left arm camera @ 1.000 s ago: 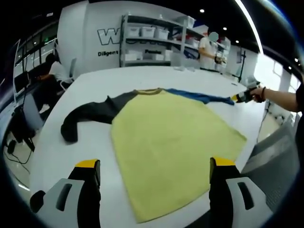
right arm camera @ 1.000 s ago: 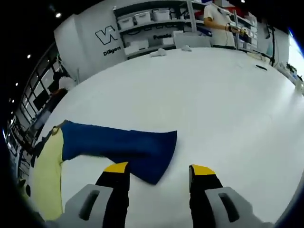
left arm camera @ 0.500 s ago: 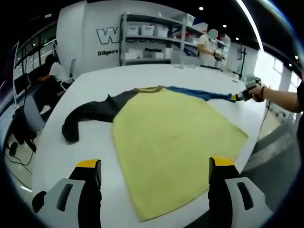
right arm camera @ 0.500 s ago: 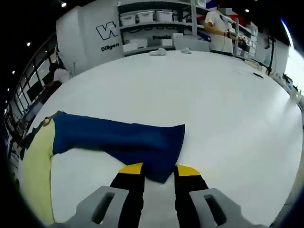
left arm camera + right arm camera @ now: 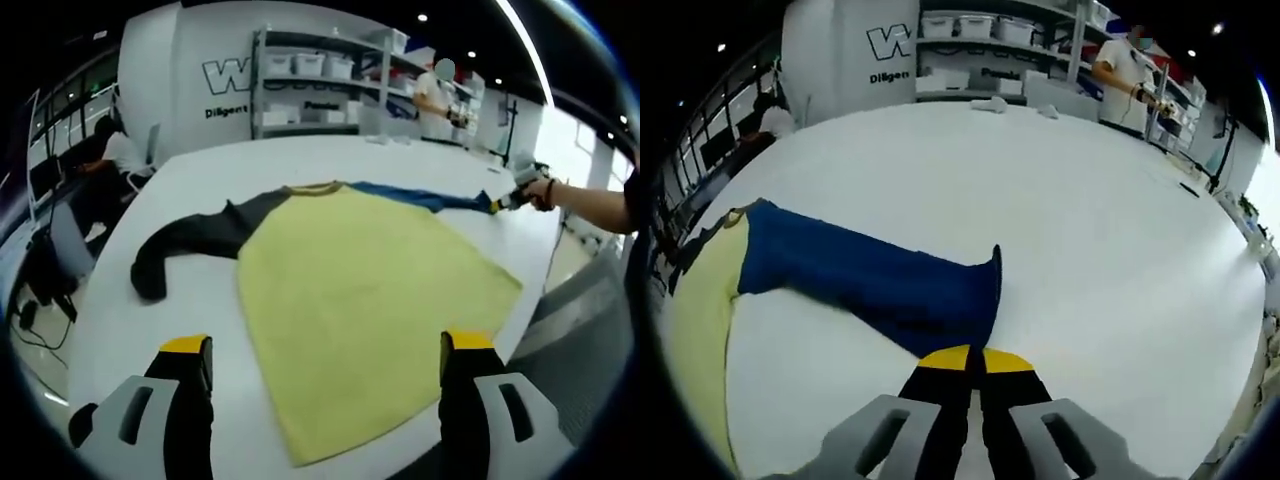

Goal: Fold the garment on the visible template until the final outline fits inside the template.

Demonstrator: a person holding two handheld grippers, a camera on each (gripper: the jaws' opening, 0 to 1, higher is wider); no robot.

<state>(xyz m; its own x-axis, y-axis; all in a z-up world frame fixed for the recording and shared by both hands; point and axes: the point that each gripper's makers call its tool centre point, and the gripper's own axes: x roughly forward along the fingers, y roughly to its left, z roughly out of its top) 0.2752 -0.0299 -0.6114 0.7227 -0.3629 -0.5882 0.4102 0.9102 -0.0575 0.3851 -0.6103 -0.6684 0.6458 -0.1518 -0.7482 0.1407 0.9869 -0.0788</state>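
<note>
A garment with a yellow-green body (image 5: pixel 370 290), a black sleeve (image 5: pixel 190 240) and a blue sleeve (image 5: pixel 420 200) lies flat on the white table (image 5: pixel 200 170). My left gripper (image 5: pixel 325 345) hovers open over the near hem, its jaws wide apart and holding nothing. At the far right of that view, a hand holds my right gripper (image 5: pixel 503 204) at the blue sleeve's end. In the right gripper view, my right gripper (image 5: pixel 975 358) is shut on the cuff of the blue sleeve (image 5: pixel 870 285), whose edge curls up. The yellow body (image 5: pixel 700 300) shows at the left.
Shelves with white bins (image 5: pixel 320 90) stand behind the table, and a person (image 5: pixel 435 100) is beside them. Another person sits at the left (image 5: pixel 110 150). The table edge (image 5: pixel 545 290) drops off at the right. Small white items (image 5: pixel 990 103) lie at the far end.
My right gripper's jaws have gone from wide apart to shut, closing on the blue sleeve's cuff, which now curls up. The left gripper has stayed open and still.
</note>
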